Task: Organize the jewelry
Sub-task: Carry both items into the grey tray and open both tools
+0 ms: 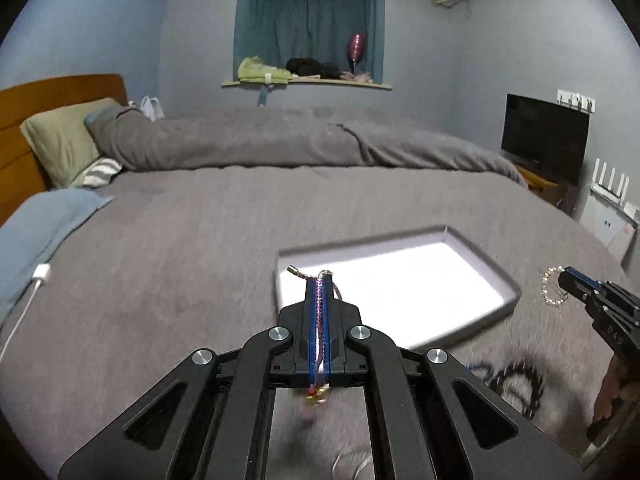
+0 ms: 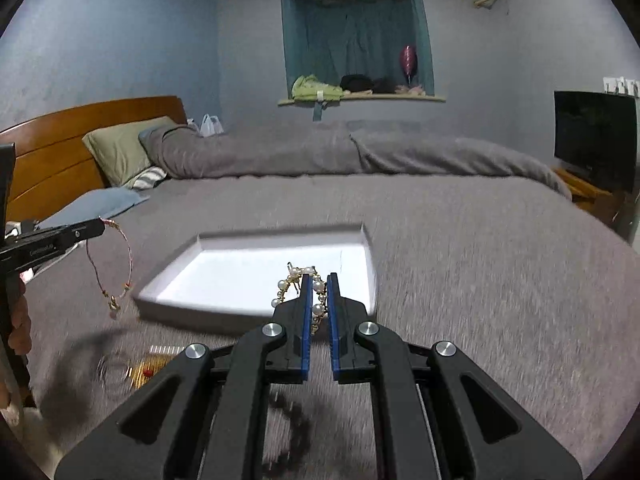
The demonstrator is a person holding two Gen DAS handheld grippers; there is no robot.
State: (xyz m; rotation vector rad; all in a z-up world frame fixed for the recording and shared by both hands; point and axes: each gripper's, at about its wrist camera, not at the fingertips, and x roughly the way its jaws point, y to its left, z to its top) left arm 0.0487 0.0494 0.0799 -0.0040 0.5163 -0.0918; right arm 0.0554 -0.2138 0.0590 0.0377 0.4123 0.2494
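While a pink cord bracelet [image 1: 319, 304] is pinched in the closed left gripper [image 1: 319, 280] and a pearl bracelet [image 2: 316, 292] is clamped in the right gripper [image 2: 319, 278], both are held above the grey bedspread [image 1: 180, 240]; carrying to the empty white tray [image 1: 496, 276] seems required, with more jewelry lying blurred below.

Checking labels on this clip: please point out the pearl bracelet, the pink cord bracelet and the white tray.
pearl bracelet [image 2: 319, 309], right wrist view, a pearl between the fingers
pink cord bracelet [image 2: 129, 254], right wrist view, its hanging loop
white tray [image 1: 496, 276], left wrist view, right rim
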